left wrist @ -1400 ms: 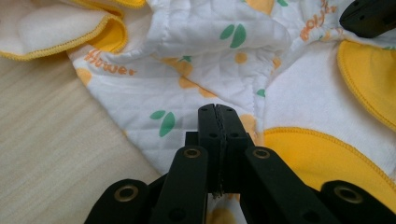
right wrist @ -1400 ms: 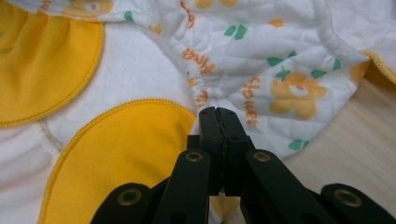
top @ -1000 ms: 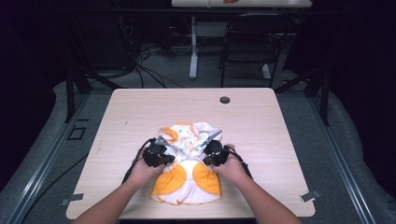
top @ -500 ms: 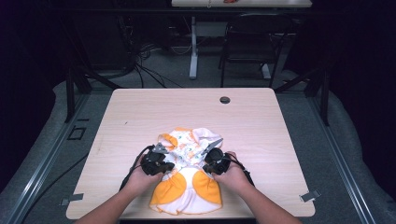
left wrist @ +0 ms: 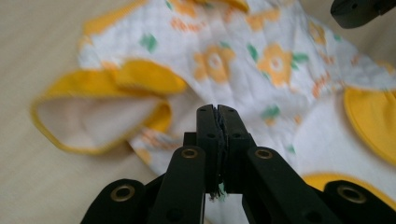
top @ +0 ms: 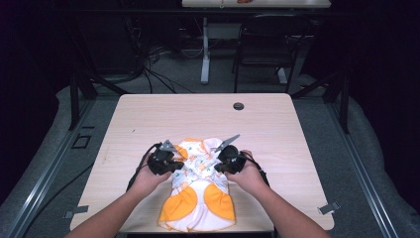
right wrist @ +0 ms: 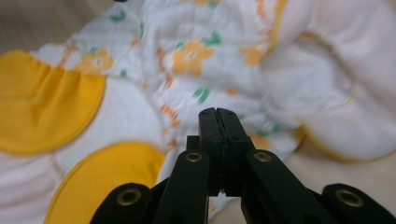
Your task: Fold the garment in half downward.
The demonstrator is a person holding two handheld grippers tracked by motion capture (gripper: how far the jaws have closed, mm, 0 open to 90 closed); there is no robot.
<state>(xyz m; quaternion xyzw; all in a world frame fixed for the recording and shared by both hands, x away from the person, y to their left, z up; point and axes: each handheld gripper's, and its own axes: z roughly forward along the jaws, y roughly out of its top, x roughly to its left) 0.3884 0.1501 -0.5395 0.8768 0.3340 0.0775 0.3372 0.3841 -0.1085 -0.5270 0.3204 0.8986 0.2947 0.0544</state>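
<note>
While I fold: both tongs pinch the white quilted garment with orange flowers (top: pixel 198 186).
Left gripper (left wrist: pixel 218 112): pressed on cloth.
Right gripper (right wrist: pixel 217 114): likewise.
Next: probably carry the fold nearer.

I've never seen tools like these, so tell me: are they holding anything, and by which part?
Yes. Both grip the flowered garment. The left gripper is shut on fabric at its left side, the right gripper on its right side, around its middle.

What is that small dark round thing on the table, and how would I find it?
Start at the pale wooden table and look along its far edge, right of centre. The small dark round hole sits alone there, well beyond the white and orange flowered baby garment.
</note>
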